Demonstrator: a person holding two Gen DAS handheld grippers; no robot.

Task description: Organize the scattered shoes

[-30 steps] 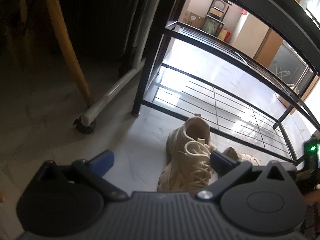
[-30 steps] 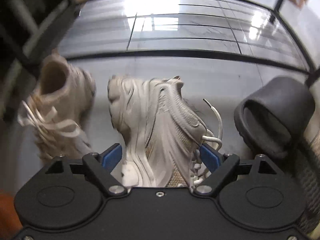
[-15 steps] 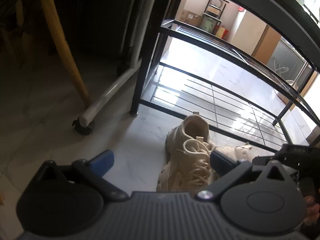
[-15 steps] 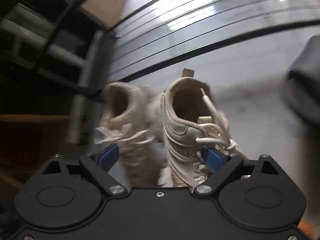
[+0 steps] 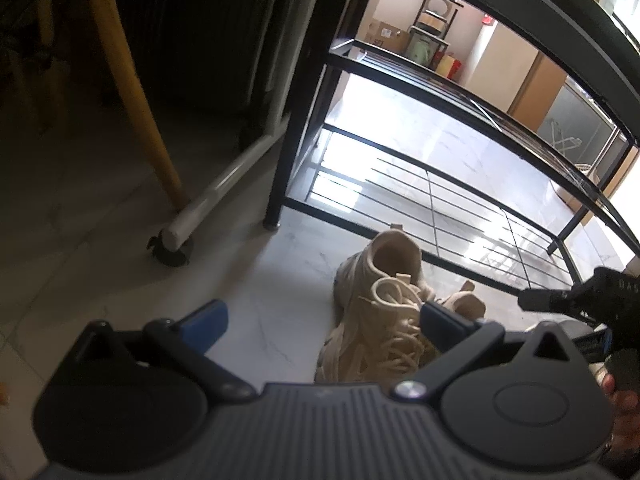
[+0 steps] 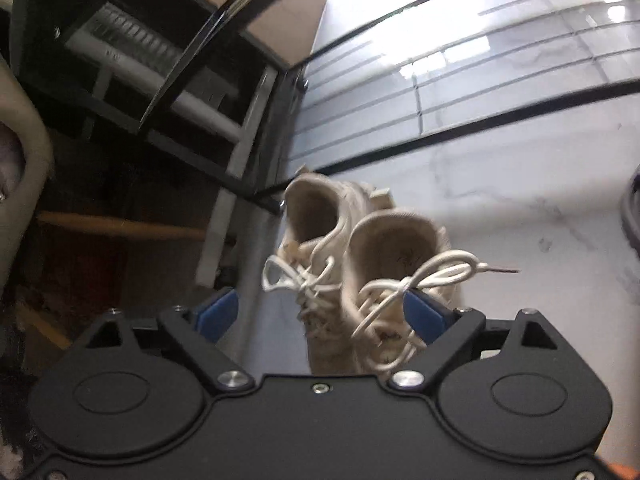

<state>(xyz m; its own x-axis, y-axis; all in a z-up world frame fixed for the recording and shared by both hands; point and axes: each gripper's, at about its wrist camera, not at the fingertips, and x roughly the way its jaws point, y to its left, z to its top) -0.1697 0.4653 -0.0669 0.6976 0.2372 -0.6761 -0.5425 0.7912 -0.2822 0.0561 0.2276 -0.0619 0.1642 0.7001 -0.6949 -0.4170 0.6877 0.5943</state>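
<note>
Pair of beige sneakers [image 6: 360, 264] now sits side by side on the floor tiles [image 5: 248, 292], heels twd the front rail of the black shoe rack [image 5: 460, 208], near its left corner post. So pairing looks done, I'd say; racking is not: bottom shelf bars are bare where I can see them. A dark slipper [image 6: 632, 216] shows at the far right edge of my right cam, still loose on the floor, so more to sort.

My right claw [image 6: 320, 312]: jaws wide, blue pads either side of the pair w/o pressing on them. The right shoe's lace loop lies just by the right pad; can't tell if it touches. Holding nothing.

My left claw [image 5: 320, 320]: also wide, empty, hanging over the tiles. The left sneaker lies just ahead of its right pad, off to the right of the gap, not in it.
</note>
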